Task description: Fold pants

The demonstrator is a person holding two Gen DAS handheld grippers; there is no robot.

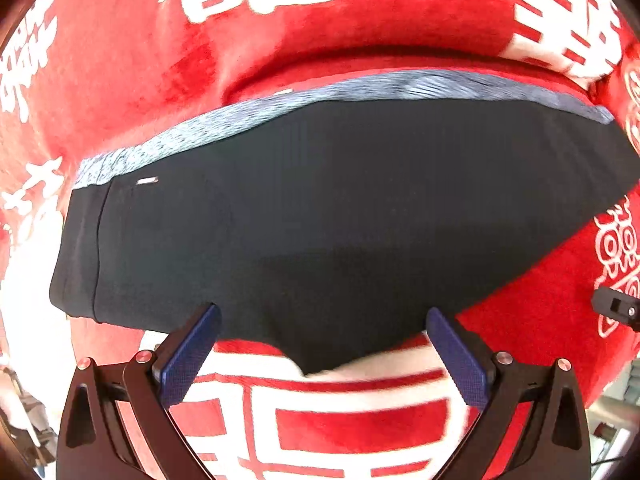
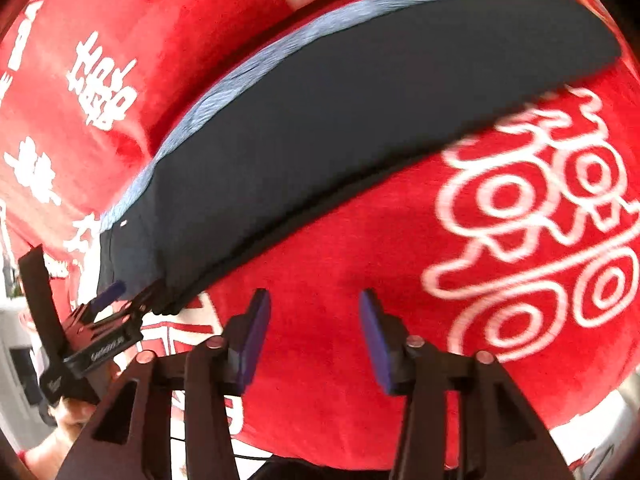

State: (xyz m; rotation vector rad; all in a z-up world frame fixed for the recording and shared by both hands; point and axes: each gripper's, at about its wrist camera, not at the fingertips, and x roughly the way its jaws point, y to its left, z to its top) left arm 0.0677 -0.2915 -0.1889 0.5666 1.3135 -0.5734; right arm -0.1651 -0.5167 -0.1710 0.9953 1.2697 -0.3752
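Dark pants (image 1: 320,216) lie folded flat on the red blanket (image 1: 540,320) just ahead of both spread, empty grippers (image 1: 322,344) (image 2: 314,336); soft, light, limp cloth, likely best pinched at a near edge.

The white characters on the red blanket (image 1: 400,20) are cut off along the top edge of the left wrist view and smeared by blur at lower right of the right wrist view. The black device (image 1: 616,307) at the right edge is only partly seen.
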